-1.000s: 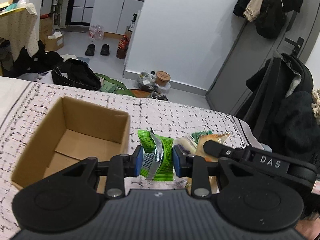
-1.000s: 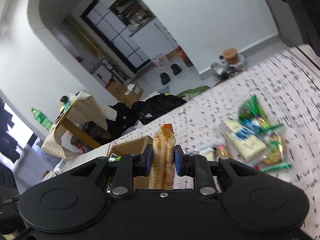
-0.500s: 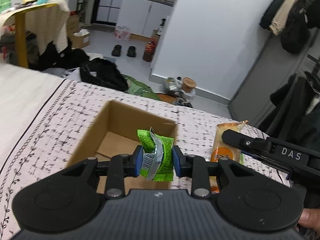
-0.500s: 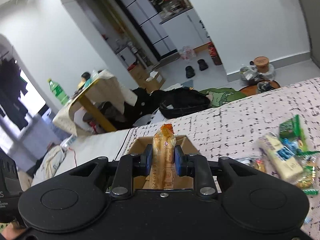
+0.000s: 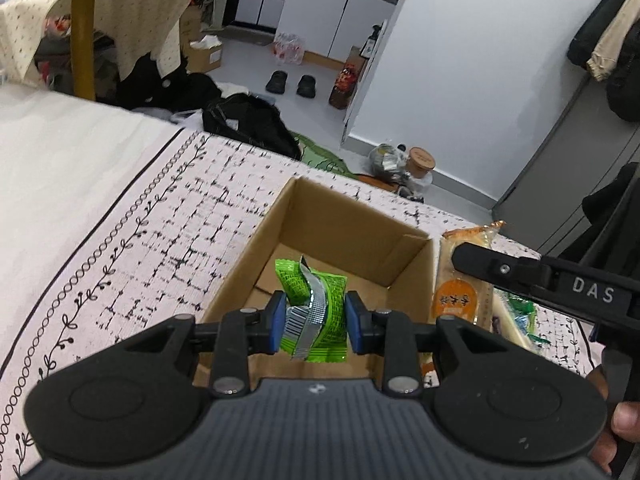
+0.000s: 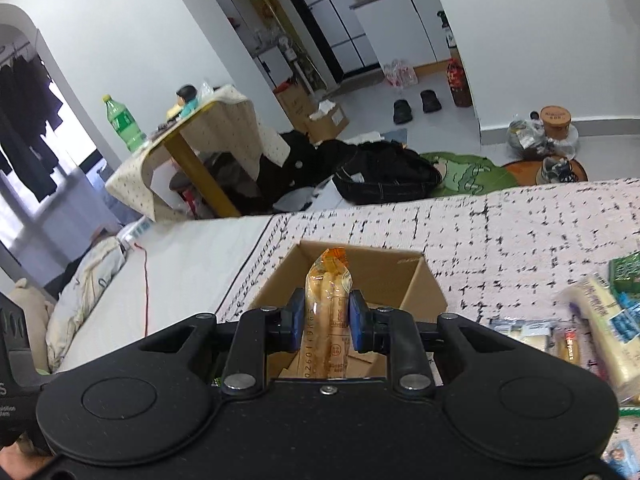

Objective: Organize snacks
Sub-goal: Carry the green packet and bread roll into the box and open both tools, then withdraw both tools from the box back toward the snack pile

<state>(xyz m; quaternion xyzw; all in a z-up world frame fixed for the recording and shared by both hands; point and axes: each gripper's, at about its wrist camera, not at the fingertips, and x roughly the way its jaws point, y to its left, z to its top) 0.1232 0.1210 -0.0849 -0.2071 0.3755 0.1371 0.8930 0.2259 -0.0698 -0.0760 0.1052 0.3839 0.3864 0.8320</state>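
Note:
An open cardboard box (image 5: 356, 224) (image 6: 428, 284) stands on the patterned bedspread. My left gripper (image 5: 316, 322) is shut on a green snack packet (image 5: 320, 312) and hangs over the box's near part. My right gripper (image 6: 326, 314) is shut on a long orange biscuit pack (image 6: 328, 300), held upright above the box's near edge. In the left wrist view the same orange pack (image 5: 460, 292) shows just right of the box, pinched by the right gripper's black finger (image 5: 500, 266). The box floor that shows is bare.
A pile of loose snacks (image 6: 600, 320) lies on the bedspread (image 5: 160, 240) right of the box. Beyond the bed's far edge are a black bag (image 6: 384, 176), a yellow-legged table (image 6: 188, 148) and shoes on the floor. A person's thumb (image 5: 624, 424) shows at the lower right.
Both grippers have travelled left with their packs still held. The box has come from the left of each view to lie directly beneath them, and the snack pile has slid off to the right.

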